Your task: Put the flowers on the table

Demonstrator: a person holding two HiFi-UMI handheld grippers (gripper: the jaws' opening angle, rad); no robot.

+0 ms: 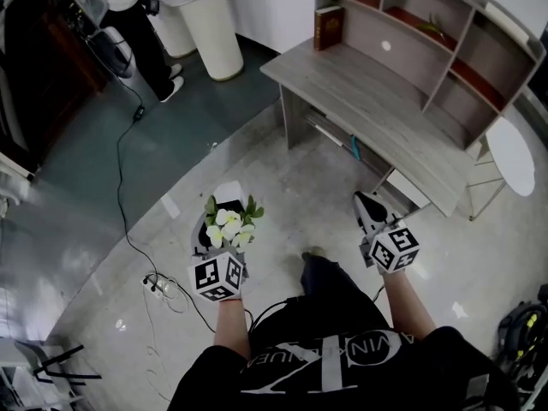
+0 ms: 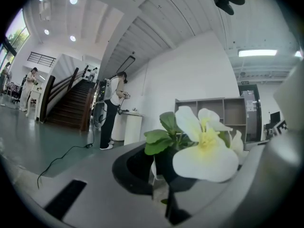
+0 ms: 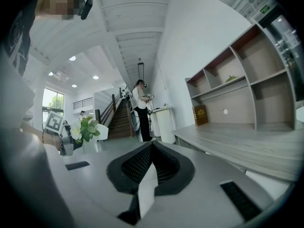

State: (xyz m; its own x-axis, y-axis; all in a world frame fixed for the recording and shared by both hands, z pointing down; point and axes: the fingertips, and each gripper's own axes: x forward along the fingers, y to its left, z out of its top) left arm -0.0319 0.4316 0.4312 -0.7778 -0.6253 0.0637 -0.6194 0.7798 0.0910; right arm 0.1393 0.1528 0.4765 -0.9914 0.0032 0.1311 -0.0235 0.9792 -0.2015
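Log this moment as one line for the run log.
left gripper: shut on flowers | right gripper: shut, empty | table: ahead, flowers not yet on it

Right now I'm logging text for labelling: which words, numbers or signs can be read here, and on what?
"VIN" and "NUE": white letter fragments on the person's black shirt; the rest is unreadable.
Dark brown book on the pale wooden desk: cover print too small to read.
Green sign near the ceiling: blurred.
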